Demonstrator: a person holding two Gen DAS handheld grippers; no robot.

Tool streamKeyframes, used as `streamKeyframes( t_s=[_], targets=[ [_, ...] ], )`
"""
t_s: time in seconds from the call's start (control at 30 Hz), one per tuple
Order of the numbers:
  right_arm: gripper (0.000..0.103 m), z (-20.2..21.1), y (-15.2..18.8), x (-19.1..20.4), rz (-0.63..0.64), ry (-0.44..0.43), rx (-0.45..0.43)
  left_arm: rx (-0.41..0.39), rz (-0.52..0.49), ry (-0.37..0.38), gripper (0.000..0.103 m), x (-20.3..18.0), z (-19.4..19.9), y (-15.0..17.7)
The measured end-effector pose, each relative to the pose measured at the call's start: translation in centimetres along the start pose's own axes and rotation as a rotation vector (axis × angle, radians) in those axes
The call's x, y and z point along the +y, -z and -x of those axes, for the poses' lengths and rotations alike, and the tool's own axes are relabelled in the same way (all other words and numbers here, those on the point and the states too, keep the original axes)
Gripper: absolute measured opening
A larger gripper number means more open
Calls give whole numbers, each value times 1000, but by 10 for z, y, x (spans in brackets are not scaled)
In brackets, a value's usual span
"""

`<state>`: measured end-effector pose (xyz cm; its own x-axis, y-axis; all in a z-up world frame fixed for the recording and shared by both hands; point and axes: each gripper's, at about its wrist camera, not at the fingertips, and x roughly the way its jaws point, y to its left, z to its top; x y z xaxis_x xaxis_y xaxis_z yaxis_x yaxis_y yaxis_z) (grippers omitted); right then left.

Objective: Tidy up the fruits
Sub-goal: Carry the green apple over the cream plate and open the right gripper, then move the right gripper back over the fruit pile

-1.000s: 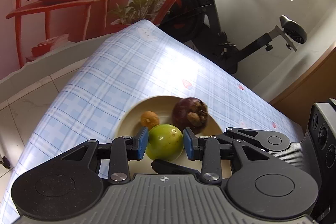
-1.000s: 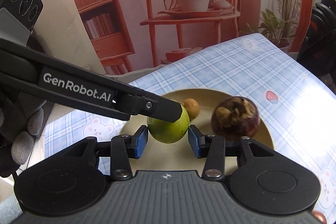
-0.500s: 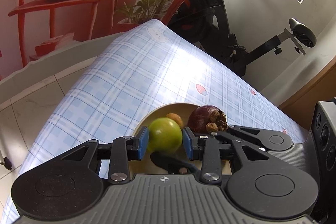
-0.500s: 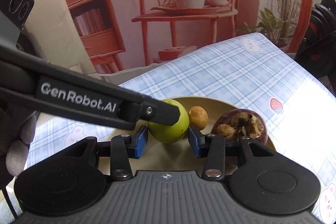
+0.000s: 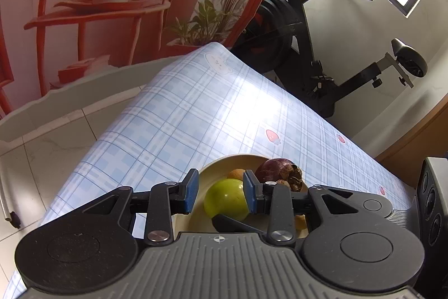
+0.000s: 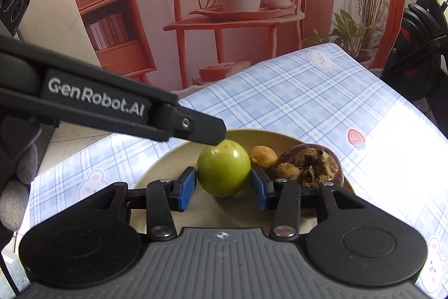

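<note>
Blue plaid tablecloth point(image 5: 196, 114) covers the table, its far corner and left edge ahead of the left gripper point(image 5: 221, 192), bare cloth beyond the plate. Exercise bike point(image 5: 322, 46) and plant-shelf backdrop point(image 6: 238, 4) stand past the table. Beige plate point(image 6: 162, 167) holds a smooth green fruit point(image 6: 223, 171), a small orange-brown fruit point(image 6: 261, 156) behind it, and a dark purple mangosteen point(image 6: 310, 166) to the right. Right gripper point(image 6: 223, 187) is spread, pads flanking the green fruit, contact unclear. Left gripper is spread too, green fruit just below and ahead, touching its right pad or nearly.
</note>
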<state>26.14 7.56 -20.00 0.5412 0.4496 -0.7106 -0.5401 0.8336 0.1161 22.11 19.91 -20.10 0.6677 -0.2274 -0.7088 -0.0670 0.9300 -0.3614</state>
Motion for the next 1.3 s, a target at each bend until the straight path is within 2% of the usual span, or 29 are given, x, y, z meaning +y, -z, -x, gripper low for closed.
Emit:
streamKeyframes(
  t_s=[0.3,0.53,0.8,1.03,1.3],
  targets=[
    [46,41,10,-4,-16,16,-55,-44,-26,-59,37,-24,27,2],
    [47,93,33,-31,-101,81,-131,-103,-91,-78,37,-66,49,9],
    [47,151,77,-75,-215,188,-189,-103,-162,-31,37,-121,47,27],
    [47,200,127,-113,-330,275,-239,-66,-252,20,37,-170,35,50],
    [47,236,184,-131,-409,334,-248,-10,-346,57,37,-208,20,74]
  ],
)
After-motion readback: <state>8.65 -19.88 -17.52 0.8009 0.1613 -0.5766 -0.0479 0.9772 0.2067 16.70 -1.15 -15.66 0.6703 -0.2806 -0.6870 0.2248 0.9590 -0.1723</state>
